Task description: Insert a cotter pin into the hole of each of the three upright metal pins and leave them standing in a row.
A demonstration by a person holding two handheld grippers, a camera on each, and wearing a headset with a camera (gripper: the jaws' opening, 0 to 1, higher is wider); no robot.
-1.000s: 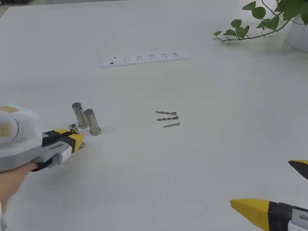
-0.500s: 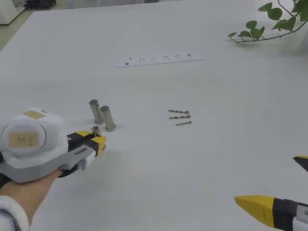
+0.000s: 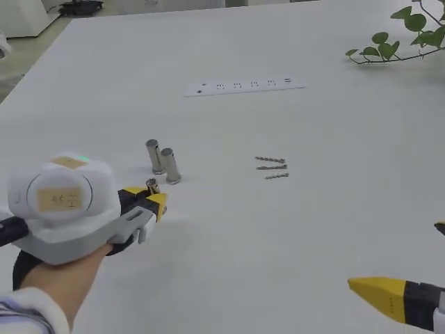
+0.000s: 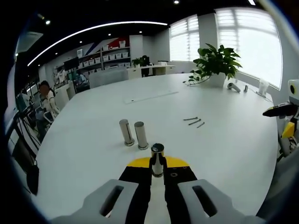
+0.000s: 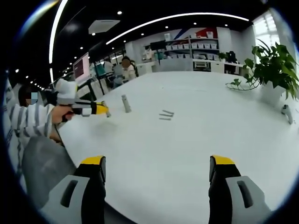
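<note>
My left gripper [image 4: 157, 164] [image 3: 154, 197] is shut on one metal pin [image 4: 157, 157] [image 3: 151, 186], held upright between its yellow tips just above the white table [image 3: 229, 229]. Two more metal pins [image 3: 161, 161] [image 4: 133, 133] stand upright side by side just beyond it. Three cotter pins [image 3: 272, 167] [image 4: 195, 121] [image 5: 164, 114] lie in a small stack to their right. At the lower right, my right gripper [image 5: 156, 169] [image 3: 417, 278] hangs open with nothing between its fingers, well short of the cotter pins.
A white power strip [image 3: 245, 86] lies flat farther back on the table. A potted plant [image 4: 213, 63] [image 3: 403, 31] trails leaves at the far right corner. Desks, shelves and seated people fill the room beyond the table's edge.
The head camera has panned left, shifting everything rightward. My left gripper, still holding its pin, has moved slightly nearer and to the right relative to the two standing pins. The right gripper has stayed put.
</note>
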